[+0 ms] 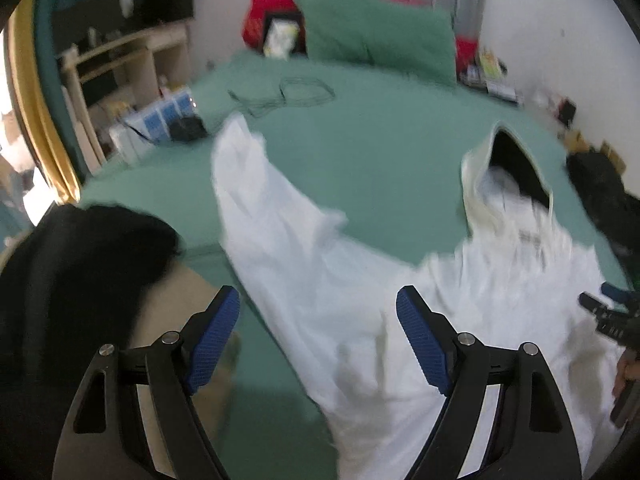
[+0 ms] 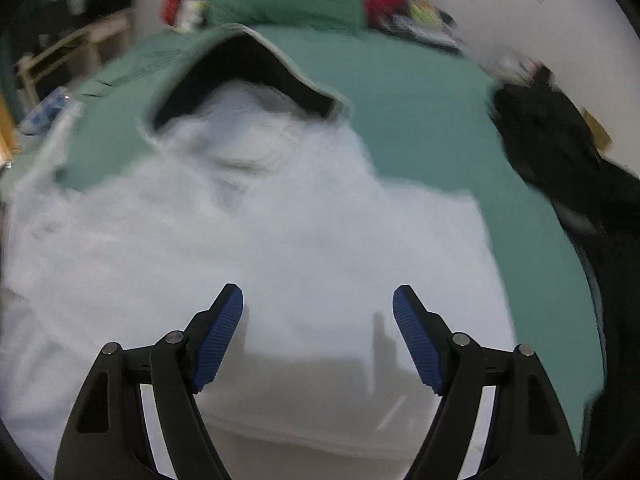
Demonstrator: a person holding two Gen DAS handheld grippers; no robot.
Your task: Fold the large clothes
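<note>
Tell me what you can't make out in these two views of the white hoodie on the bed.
- White hoodie, right wrist view: motion blur smears its folds; its near hem is hidden behind the right gripper.
- Hoodie's right side, left wrist view: cut off by the frame edge.
- Black garment, left wrist view: dark and blurred; type unclear.
- Clutter by the pillow: too small.

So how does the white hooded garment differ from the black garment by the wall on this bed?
The white hooded garment is spread across the near part of the green bed, one sleeve stretched out; the black garment lies bunched at the bed's edge by the wall. The white one covers far more of the bed. Both lie loose, with no gripper holding them.
</note>
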